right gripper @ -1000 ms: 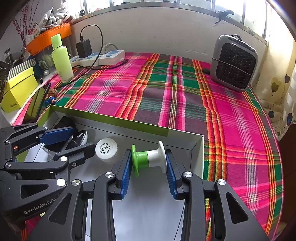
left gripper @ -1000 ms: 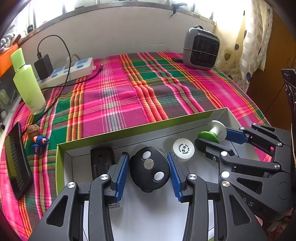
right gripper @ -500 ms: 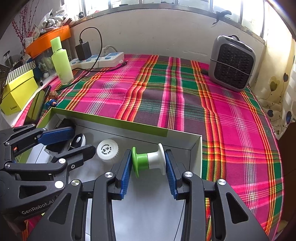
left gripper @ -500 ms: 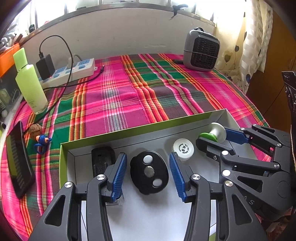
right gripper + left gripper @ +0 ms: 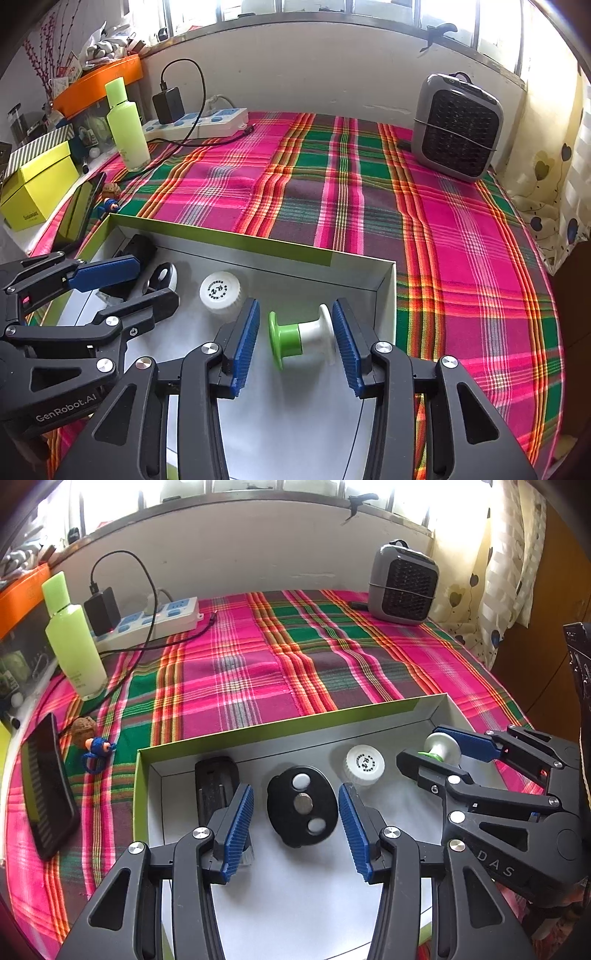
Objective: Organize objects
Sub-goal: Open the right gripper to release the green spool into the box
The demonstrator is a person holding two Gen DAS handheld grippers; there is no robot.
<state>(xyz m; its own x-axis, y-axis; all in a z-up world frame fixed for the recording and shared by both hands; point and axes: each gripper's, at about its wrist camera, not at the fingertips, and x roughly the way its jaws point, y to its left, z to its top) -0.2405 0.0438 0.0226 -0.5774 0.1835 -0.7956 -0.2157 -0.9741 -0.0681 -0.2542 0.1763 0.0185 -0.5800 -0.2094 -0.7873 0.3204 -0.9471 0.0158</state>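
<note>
In the shallow green-edged box [image 5: 332,716], the left gripper [image 5: 295,823] stands parted around the black three-button remote [image 5: 302,806], pads clear. At three o'clock of the white cap [image 5: 220,291], the right gripper [image 5: 295,343], jaws just widening, brackets the green-and-white spool [image 5: 301,334] untouched. Best lift both straight out without nudging either piece.

Daylight pours in from the windows [image 5: 369,7] far ahead of both grippers, blown out to white along the top of each view. The curtain [image 5: 506,565] ahead and to the right glares too. The plaid cloth [image 5: 258,672] is bright and sharp, colours saturated. Inside the box [image 5: 384,295], soft shadows lie close under the fingers. Fisheye bending curves the wall and cloth edges; the corners go dark.
</note>
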